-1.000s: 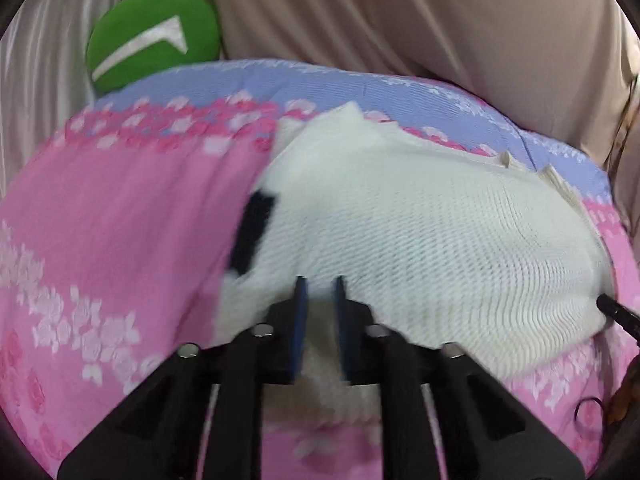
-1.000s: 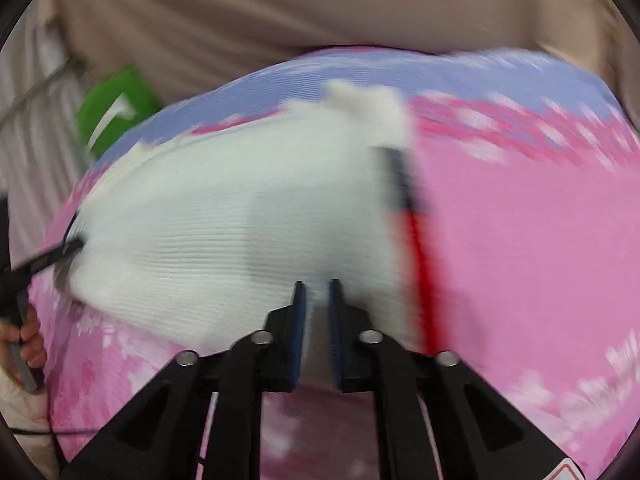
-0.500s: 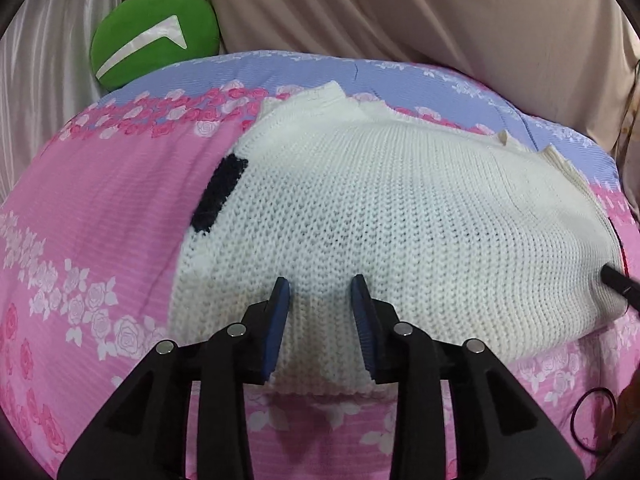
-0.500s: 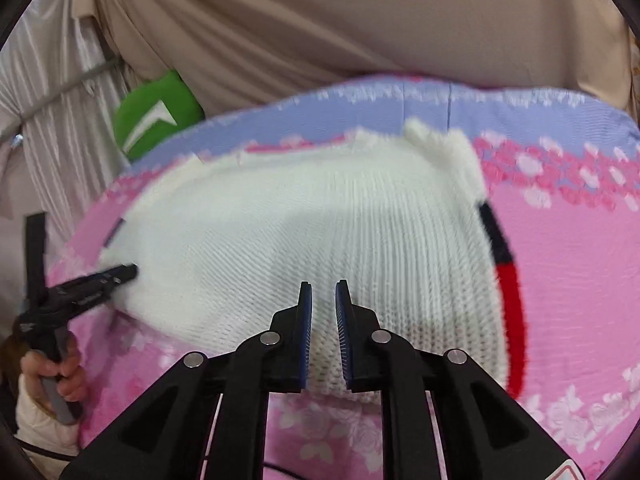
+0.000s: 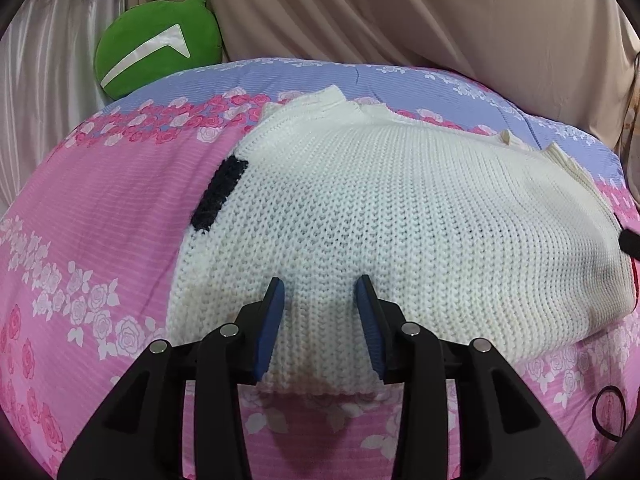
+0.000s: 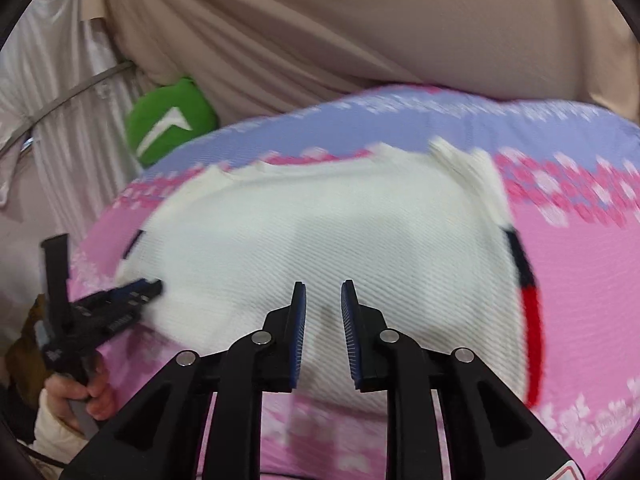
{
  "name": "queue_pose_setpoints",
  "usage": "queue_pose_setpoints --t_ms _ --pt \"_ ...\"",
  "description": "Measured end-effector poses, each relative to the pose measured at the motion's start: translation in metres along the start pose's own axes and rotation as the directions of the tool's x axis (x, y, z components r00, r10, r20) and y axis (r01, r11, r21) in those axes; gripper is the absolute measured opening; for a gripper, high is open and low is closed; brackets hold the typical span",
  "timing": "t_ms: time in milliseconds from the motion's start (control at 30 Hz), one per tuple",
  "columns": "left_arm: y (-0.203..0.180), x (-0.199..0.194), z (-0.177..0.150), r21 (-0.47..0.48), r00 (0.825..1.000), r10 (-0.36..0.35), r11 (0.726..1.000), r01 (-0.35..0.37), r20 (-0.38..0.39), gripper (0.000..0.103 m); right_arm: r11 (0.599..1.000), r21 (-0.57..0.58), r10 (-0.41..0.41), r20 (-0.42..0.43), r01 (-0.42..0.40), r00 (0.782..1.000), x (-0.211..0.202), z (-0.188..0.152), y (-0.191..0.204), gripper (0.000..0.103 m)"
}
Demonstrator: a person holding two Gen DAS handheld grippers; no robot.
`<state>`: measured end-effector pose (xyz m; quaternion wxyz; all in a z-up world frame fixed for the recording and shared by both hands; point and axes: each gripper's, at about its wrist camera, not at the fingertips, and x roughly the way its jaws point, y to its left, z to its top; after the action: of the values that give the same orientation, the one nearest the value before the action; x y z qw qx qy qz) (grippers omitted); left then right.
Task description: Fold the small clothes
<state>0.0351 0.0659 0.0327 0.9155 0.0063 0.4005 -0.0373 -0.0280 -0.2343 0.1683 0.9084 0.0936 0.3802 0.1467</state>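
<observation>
Both pairs of jaws have parted since a second ago, when each was nearly shut at the sweater's near edge, and the white knit sweater (image 5: 400, 216) that was blurred then now lies settled and spread on the bed (image 5: 100, 216); going left to right, a green plush cushion (image 5: 156, 46) sits at the bed's far left corner against the curtains, well apart from the work; next comes the pink rose-print cover, then a dark patch (image 5: 218, 194) on the sweater's left edge; the left gripper (image 5: 320, 292) hovers over the near hem with its jaws wide and nothing between them, probably because the fabric has just been laid down; the sweater body looks doubled over, its ribbed edges showing along the far side, which suggests one fold is done; further right, the right gripper (image 6: 323, 294) hangs over the same near edge with its jaws moderately apart and empty, though that view is blurred; a dark and red stripe (image 6: 530, 300) runs along the sweater's right edge; placing both grippers at the near hem would suit lifting it away for the next fold.
</observation>
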Motion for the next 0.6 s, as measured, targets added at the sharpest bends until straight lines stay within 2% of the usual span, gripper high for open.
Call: queue_pose_setpoints --t_ms 67,133,167,200,233,267,300,367,467,500,533,567,600 --pt "0.002 -0.002 0.000 -0.007 1.000 -0.010 1.000 0.010 -0.002 0.037 0.999 -0.043 0.010 0.005 -0.009 1.000 0.010 0.010 0.013 0.023" --pt "0.012 -0.012 0.007 -0.045 0.998 -0.070 0.997 0.069 -0.007 0.037 0.998 -0.052 -0.046 0.032 0.047 0.998 0.012 0.022 0.006 0.026" --pt "0.019 -0.017 0.015 -0.063 0.994 -0.108 0.992 0.108 0.005 0.039 0.997 -0.038 -0.065 0.049 0.067 0.997 0.010 0.026 -0.003 0.034" --pt "0.028 -0.024 0.027 -0.083 0.991 -0.131 0.988 0.133 0.029 0.050 0.996 -0.007 -0.085 0.069 0.086 0.994 0.006 0.033 -0.018 0.046" --pt "0.036 -0.029 0.041 -0.099 0.989 -0.139 0.985 0.145 0.059 0.065 0.994 0.029 -0.104 0.086 0.102 0.991 0.004 0.039 -0.032 0.052" --pt "0.045 -0.031 0.058 -0.121 0.986 -0.140 0.981 0.151 0.095 0.072 0.989 0.070 -0.134 0.101 0.127 0.986 0.001 0.046 -0.049 0.057" --pt "0.050 -0.029 0.071 -0.138 0.984 -0.135 0.979 0.151 0.117 0.078 0.982 0.106 -0.167 0.103 0.157 0.981 0.003 0.052 -0.067 0.058" --pt "0.058 -0.014 0.099 -0.167 0.982 -0.137 0.973 0.158 0.128 0.078 0.971 0.152 -0.201 0.085 0.187 0.976 0.012 0.061 -0.096 0.058" --pt "0.053 0.040 0.130 -0.189 0.978 -0.205 0.960 0.207 0.030 0.078 0.959 0.165 -0.236 0.013 0.230 0.972 0.041 0.071 -0.124 0.058" --pt "0.050 0.054 0.133 -0.195 0.976 -0.219 0.957 0.215 0.002 0.075 0.957 0.161 -0.241 -0.021 0.241 0.970 0.055 0.072 -0.130 0.058" --pt "0.044 0.070 0.135 -0.195 0.971 -0.238 0.954 0.228 -0.031 0.056 0.955 0.158 -0.246 -0.052 0.251 0.968 0.065 0.072 -0.134 0.058" --pt "0.038 0.080 0.134 -0.195 0.967 -0.248 0.953 0.233 -0.056 0.041 0.957 0.149 -0.240 -0.082 0.250 0.967 0.073 0.071 -0.136 0.034" --pt "0.032 0.088 0.132 -0.190 0.966 -0.242 0.956 0.222 -0.087 0.006 0.963 0.136 -0.221 -0.101 0.233 0.970 0.077 0.071 -0.133 0.010"
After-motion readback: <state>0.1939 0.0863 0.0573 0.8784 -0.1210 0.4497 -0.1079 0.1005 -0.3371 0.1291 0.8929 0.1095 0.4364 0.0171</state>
